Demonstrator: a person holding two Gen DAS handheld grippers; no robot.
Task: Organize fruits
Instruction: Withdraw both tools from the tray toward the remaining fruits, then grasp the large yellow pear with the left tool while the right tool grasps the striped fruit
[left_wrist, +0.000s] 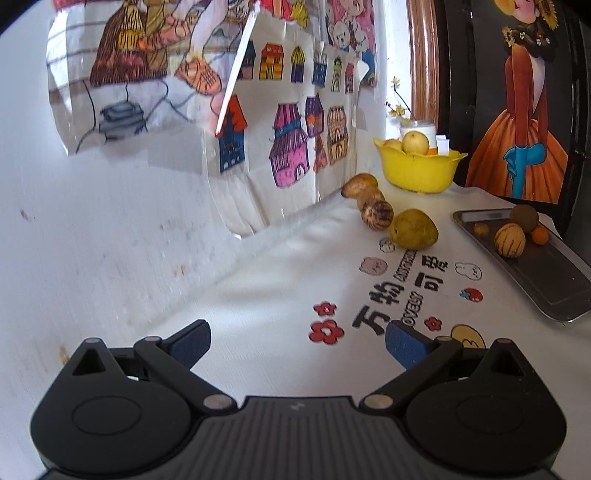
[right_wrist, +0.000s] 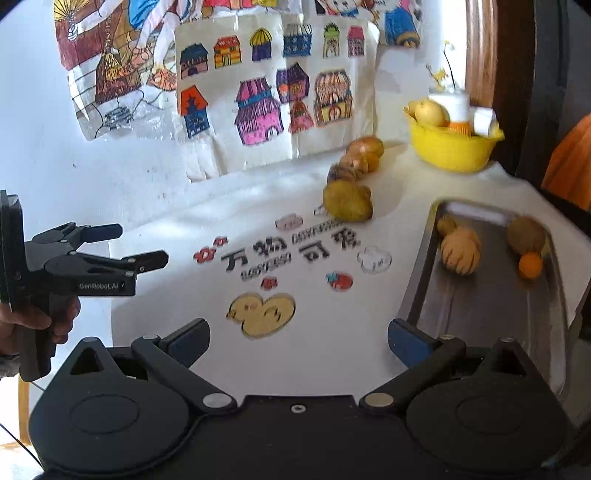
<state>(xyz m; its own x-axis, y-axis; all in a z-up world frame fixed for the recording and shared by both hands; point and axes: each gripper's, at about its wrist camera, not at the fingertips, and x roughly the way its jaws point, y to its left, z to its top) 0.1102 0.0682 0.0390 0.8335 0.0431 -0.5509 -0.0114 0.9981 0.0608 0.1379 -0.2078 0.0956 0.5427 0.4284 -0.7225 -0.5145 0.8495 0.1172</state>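
A yellow-green pear (left_wrist: 414, 229) (right_wrist: 347, 201) lies on the white cloth with a striped round fruit (left_wrist: 377, 215) and brownish fruits (left_wrist: 360, 184) (right_wrist: 365, 149) in a row behind it. A grey metal tray (left_wrist: 554, 284) (right_wrist: 491, 306) on the right holds a striped melon (left_wrist: 509, 240) (right_wrist: 460, 253), a brown kiwi (left_wrist: 524, 218) (right_wrist: 526, 234) and a small orange (left_wrist: 540, 235) (right_wrist: 530, 264). A yellow bowl (left_wrist: 419, 170) (right_wrist: 450, 147) holds a pale pear and other fruit. My left gripper (left_wrist: 297, 343) (right_wrist: 142, 245) is open and empty. My right gripper (right_wrist: 299, 341) is open and empty by the tray's near corner.
A wall with taped house drawings (left_wrist: 288, 147) (right_wrist: 266, 107) runs along the table's left and back. A white jar with a flower sprig (left_wrist: 417, 127) stands behind the bowl. A framed painting (left_wrist: 521, 103) leans at the right. The cloth bears printed characters and a duck (right_wrist: 262, 314).
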